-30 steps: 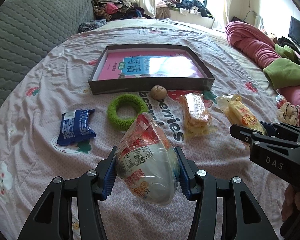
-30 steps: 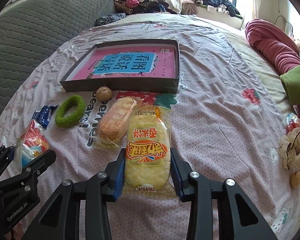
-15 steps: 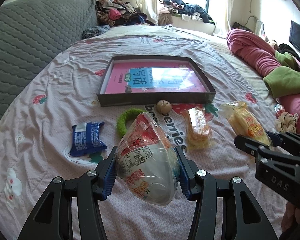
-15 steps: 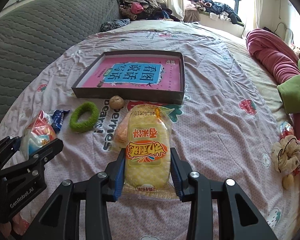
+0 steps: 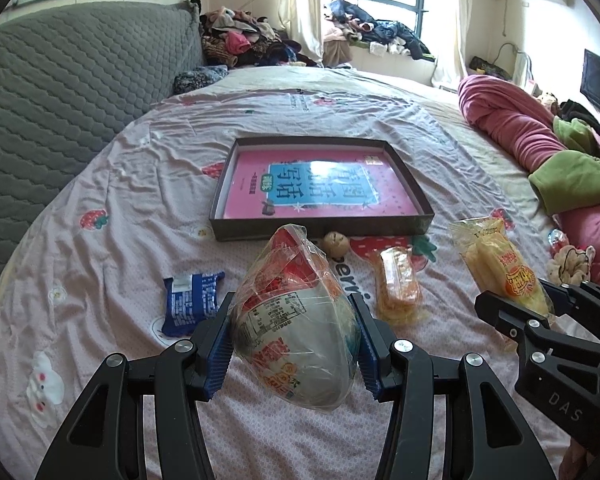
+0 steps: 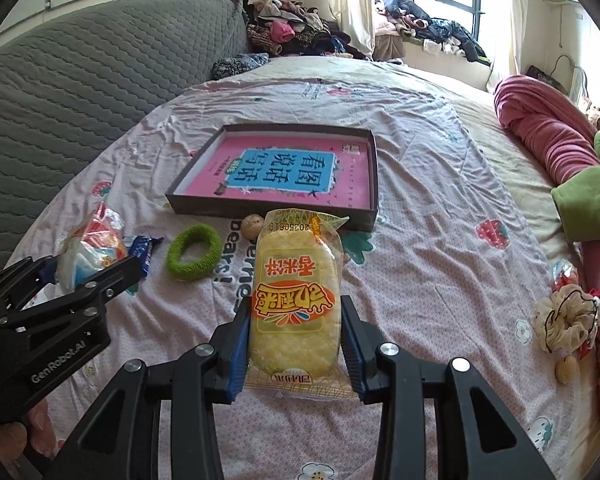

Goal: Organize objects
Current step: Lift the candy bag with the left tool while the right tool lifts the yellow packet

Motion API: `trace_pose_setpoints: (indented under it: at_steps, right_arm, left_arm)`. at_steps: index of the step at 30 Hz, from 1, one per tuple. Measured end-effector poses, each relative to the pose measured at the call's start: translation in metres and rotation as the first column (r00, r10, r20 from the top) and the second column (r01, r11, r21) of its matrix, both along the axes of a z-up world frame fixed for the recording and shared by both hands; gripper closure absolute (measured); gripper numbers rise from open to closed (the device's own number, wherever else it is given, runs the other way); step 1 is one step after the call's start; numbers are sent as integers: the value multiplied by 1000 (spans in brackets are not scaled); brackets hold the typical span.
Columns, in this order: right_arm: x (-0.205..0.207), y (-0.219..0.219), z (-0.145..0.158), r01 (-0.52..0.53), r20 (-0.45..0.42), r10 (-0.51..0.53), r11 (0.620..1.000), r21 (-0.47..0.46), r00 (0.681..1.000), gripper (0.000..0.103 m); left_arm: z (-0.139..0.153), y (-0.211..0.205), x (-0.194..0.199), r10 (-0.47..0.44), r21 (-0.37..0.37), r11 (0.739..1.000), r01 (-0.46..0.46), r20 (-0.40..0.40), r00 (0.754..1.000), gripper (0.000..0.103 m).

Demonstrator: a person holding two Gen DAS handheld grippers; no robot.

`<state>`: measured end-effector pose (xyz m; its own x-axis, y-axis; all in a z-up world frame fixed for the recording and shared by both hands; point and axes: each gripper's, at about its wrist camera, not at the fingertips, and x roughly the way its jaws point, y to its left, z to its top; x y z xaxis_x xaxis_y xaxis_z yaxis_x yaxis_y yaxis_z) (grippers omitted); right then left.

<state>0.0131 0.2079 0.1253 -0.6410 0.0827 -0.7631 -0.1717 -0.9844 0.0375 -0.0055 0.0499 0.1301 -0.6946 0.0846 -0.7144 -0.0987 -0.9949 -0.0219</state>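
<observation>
The bed (image 5: 120, 184) carries everything, its pink printed sheet rumpled and soft, so nothing set on it will sit quite level. On it lies a shallow dark box (image 5: 320, 232) with a pink book (image 5: 320, 188) flat inside; judging by the task, this is the likely place for the loose things, and its low stiff wall looks easy to clear from above.

The left tool (image 5: 294, 338) is clenched on a wrapped noodle bowl (image 5: 296, 320), held clear of the sheet at its widest part. The bowl looks light and fairly stiff, but its loose film is slick and crinkly, so a grip across the rim seems safer than one on the wrapper alone.

The right tool (image 6: 294, 344) grips a yellow cracker packet (image 6: 296, 296) by its lower sides, also lifted. The packet is probably light and brittle inside; a hard squeeze could crack the contents.

On the sheet, near the box's front wall, lie an orange biscuit packet (image 5: 398, 290), a blue snack packet (image 5: 190, 302), a green ring (image 6: 194, 252), soft and easy to pinch, and a small walnut (image 5: 337, 243), hard and prone to roll.
</observation>
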Motion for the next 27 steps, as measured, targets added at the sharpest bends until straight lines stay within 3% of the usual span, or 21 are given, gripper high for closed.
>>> trace_pose_setpoints:
  at_steps: [27]
  right_arm:
    - [-1, -3, 51, 20, -110, -18, 1000, 17, 994, 62]
  left_arm:
    - [47, 0, -9, 0, -20, 1000, -2, -79, 997, 48]
